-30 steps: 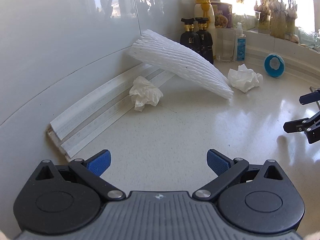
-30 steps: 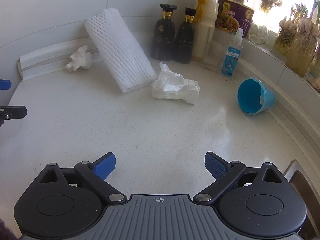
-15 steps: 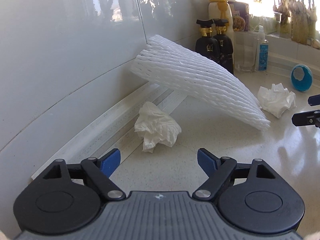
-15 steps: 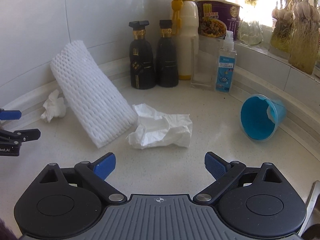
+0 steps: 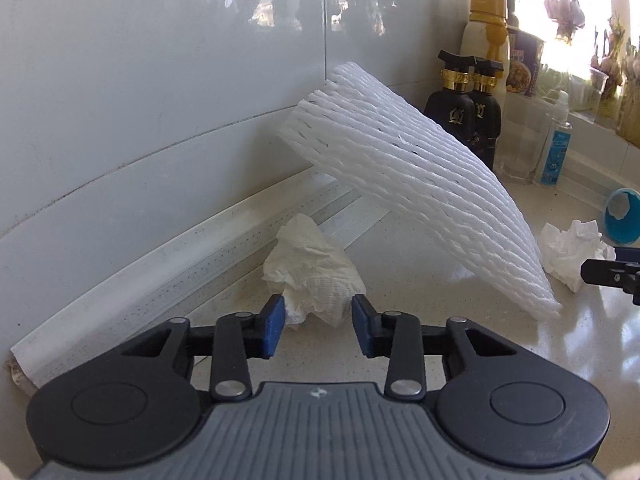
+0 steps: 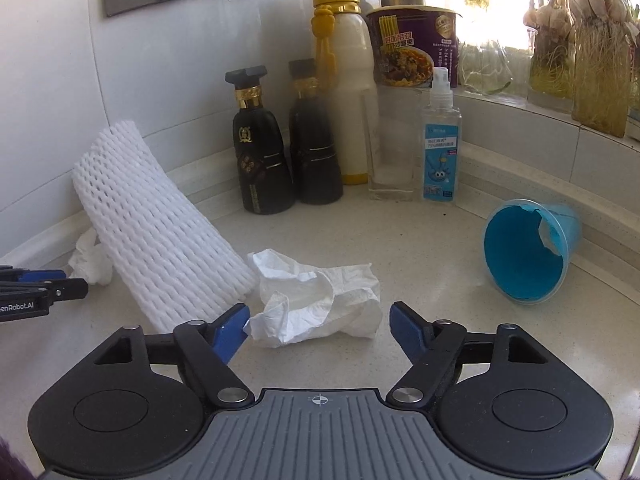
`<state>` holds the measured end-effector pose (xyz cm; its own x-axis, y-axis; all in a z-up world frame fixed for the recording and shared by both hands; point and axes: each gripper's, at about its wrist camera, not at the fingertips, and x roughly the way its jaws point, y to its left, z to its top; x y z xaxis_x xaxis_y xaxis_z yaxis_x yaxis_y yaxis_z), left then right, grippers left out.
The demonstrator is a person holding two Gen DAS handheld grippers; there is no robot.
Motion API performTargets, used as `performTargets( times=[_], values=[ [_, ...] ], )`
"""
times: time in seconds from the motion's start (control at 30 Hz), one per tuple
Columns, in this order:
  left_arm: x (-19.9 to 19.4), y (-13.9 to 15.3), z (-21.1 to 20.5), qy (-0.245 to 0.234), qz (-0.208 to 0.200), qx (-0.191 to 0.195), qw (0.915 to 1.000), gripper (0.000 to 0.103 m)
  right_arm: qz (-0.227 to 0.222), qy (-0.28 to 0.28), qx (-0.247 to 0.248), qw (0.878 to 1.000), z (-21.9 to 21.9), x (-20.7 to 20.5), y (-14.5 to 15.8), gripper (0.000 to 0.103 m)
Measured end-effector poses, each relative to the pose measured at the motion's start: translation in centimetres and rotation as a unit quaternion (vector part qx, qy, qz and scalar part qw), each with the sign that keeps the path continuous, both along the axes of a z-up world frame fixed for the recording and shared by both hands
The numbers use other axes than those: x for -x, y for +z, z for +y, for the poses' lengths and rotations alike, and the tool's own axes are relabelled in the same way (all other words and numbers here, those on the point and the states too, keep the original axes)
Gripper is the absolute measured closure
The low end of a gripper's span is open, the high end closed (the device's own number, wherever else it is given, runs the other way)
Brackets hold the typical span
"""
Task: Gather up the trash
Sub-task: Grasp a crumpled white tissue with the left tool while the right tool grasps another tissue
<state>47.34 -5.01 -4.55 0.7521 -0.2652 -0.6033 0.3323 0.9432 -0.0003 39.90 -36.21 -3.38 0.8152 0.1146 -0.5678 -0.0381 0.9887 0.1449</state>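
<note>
Nearest in the left wrist view, the left gripper point(image 5: 318, 326) sits low over the pale countertop point(image 5: 420, 320). Its jaws have just been closing and now flank the near end of a crumpled tissue point(image 5: 314, 276) by the back-wall trim; the blue pads look just short of pressing it.

In the right wrist view, the right gripper point(image 6: 318, 326) has also just been closing. Its jaws stand wider, one pad at the edge of a second crumpled tissue point(image 6: 316, 300), the other still apart from it.

Beyond both tissues, a white foam net sleeve point(image 6: 160, 232) leans against the wall. Toward the right edge of the countertop, a torn blue cup point(image 6: 528, 250) lies on its side. Bottles point(image 6: 264, 148) stand in the far corner.

To pinch well, each gripper probably needs to reach slightly further so the pads close on the tissue's bulk, not a loose flap.
</note>
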Motion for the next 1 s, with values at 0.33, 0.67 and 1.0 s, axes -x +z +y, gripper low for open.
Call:
performTargets(
  times=[0.33, 0.67, 1.0],
  values=[
    [0.4, 0.2, 0.8, 0.023, 0.017, 0.023, 0.9993, 0.101, -0.003, 0.022, -0.012, 1.0, 0.4, -0.1, 0.0, 0.091],
    [2.3, 1.9, 1.5, 0.032, 0.018, 0.02, 0.9991, 0.102, -0.008, 0.018, -0.006, 1.0, 0.8, 1.7, 2.1, 0.091],
    [6.0, 3.6, 1.7, 0.033, 0.024, 0.009, 0.9991, 0.102, -0.009, 0.029, 0.012, 0.999, 2.0, 4.9, 4.2, 0.091]
  ],
)
